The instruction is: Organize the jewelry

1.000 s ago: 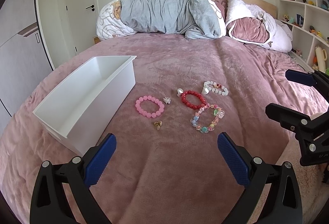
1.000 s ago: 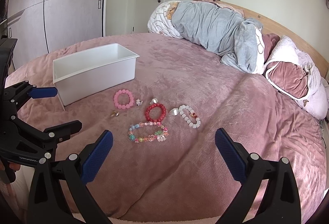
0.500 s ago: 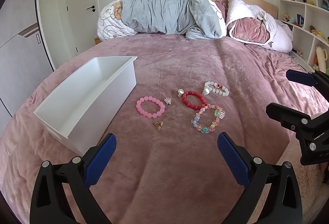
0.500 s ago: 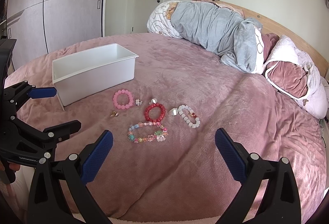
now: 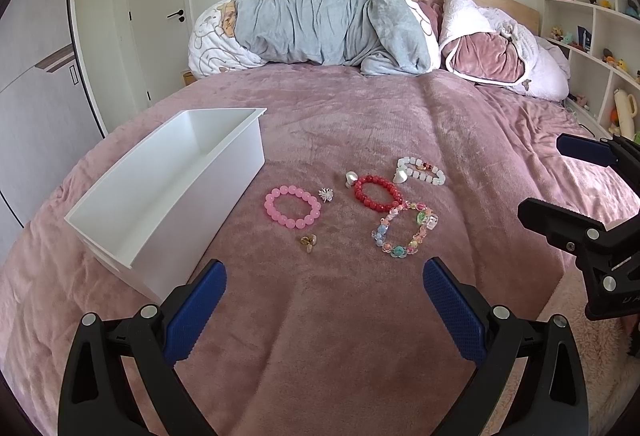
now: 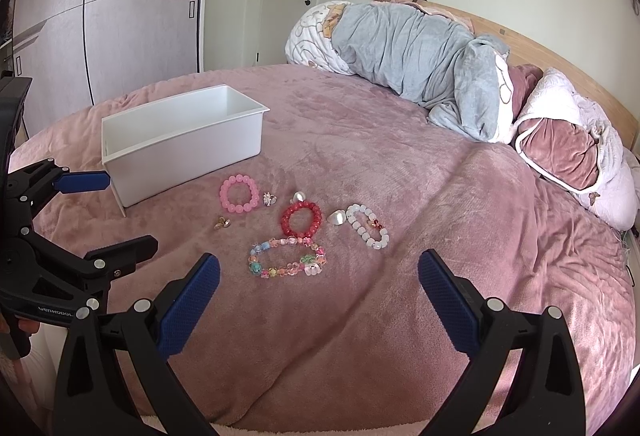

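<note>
Bin (image 5: 168, 192): white, open-topped, nothing visible inside; it sits toward the bed's (image 5: 360, 336) left edge, long axis running away from the foot edge.
Pink bracelet (image 5: 292, 207): just right of the bin, flat on the cover.
Small pieces: a silver charm (image 5: 326, 194) beside the pink bracelet, a gold one (image 5: 308, 240) nearer the foot edge.
Red bracelet (image 5: 377, 193): mid-bed, touching the multicolour bracelet (image 5: 404, 232).
White bracelet (image 5: 422, 170): farthest right of the group.
Left gripper (image 5: 324, 310): jaws spread wide, holding nothing, above the foot edge.
Right gripper (image 6: 318, 302): likewise spread and holding nothing.
Key relation: the jewelry lies straight ahead of both claws; the pink bracelet sits ahead-left of the left gripper, probably the nearer hand, while the multicolour one lies just ahead of the right.
Progress: nothing binned yet, by the look of it.
</note>
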{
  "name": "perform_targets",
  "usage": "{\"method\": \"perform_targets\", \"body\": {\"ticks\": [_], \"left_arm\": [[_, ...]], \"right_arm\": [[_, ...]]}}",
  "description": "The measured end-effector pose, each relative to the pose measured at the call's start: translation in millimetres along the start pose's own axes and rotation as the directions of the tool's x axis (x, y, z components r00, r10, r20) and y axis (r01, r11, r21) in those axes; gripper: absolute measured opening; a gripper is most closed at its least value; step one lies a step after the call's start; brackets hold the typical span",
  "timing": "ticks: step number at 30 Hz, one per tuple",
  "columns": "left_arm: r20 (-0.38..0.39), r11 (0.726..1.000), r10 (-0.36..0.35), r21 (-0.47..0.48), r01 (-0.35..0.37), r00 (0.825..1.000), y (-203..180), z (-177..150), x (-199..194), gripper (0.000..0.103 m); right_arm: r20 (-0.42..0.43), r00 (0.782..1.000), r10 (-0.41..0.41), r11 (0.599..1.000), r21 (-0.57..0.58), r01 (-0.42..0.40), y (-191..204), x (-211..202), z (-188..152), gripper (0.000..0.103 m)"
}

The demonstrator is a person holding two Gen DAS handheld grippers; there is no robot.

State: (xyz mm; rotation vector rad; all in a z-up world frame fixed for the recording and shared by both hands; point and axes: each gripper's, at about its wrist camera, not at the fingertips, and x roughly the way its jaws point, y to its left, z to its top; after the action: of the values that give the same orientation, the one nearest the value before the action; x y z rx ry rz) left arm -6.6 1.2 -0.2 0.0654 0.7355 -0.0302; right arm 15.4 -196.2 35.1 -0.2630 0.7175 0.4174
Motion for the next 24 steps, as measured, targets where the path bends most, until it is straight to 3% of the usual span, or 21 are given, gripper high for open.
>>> {"method": "perform_targets", "body": {"ticks": [14,24], "left_arm": [[-0.007,1.0,-0.001,-0.006,0.001,1.0,0.1,-0.6,0.7,0.1],[-0.045,0.999,0.017,-0.036,-0.019,0.999,7.3,5.3,23.6,0.1]], "right_arm": [[-0.001,1.0,0.001,1.0,0.007,-0.001,-0.2,0.6,0.3,0.098],[-0.049,0.998,0.042,0.995,0.098,-0.037,-18.0,18.7,9.5,0.098]]}}
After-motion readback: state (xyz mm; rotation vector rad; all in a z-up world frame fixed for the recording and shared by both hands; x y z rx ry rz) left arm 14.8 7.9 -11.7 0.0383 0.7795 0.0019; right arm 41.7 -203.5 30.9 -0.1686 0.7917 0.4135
